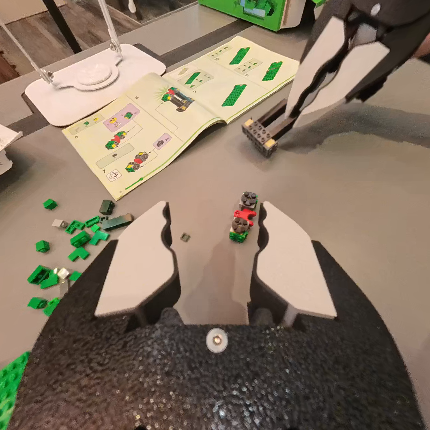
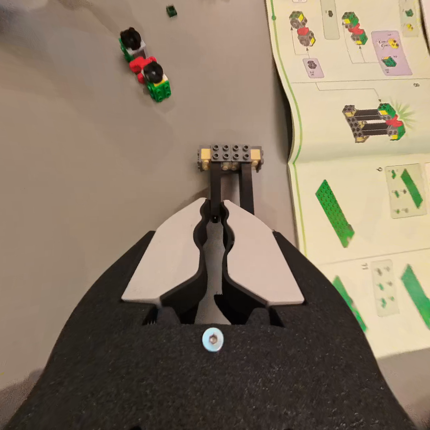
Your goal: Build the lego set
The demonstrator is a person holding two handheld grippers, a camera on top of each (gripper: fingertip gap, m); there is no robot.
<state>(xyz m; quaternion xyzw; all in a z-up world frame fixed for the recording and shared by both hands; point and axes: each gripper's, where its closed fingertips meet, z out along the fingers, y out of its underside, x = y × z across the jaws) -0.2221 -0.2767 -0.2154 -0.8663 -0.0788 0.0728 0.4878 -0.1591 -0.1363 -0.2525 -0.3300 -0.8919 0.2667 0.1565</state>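
Observation:
A small red, green and black lego assembly lies on the grey table, just inside the right finger of my open left gripper. It also shows in the right wrist view at the upper left. My right gripper is shut on one black bar of a grey and tan frame assembly that rests on the table. The left wrist view shows this frame at the upper right with the right gripper on its bar.
An open instruction booklet lies beyond the left gripper and shows at the right of the right wrist view. Several loose green pieces lie at the left. A white stand base, a green box and a green baseplate are around. One gripper's finger ends stand about 15 cm off the other's.

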